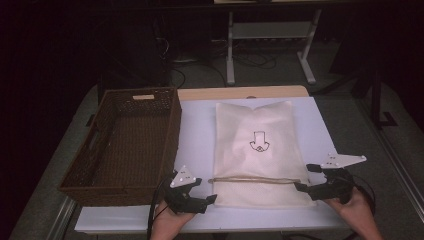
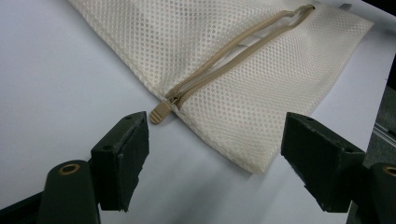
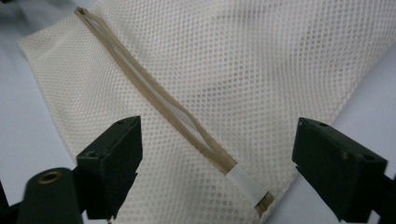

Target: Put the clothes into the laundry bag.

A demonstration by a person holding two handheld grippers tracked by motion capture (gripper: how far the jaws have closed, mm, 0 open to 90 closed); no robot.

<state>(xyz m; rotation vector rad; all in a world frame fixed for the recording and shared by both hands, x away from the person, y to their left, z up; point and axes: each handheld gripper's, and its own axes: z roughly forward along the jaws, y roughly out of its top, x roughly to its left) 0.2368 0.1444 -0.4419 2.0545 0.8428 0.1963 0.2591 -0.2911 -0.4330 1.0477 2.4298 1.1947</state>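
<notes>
A cream mesh bag lies flat on the white table, with a black arrow mark on it and a tan zipper across its near end. The zipper is partly parted along its length. Its tan pull tab sticks out at the bag's left edge. My left gripper is open beside the bag's near left corner, the tab just beyond its jaws. My right gripper is open at the bag's right edge, over the zipper's white end stop, with nothing pinched between the jaws.
A dark woven basket with cut-out handles stands left of the bag, close to my left gripper. The table's near edge runs just under both hands. White table surface lies between basket and bag. A metal stand is beyond the table.
</notes>
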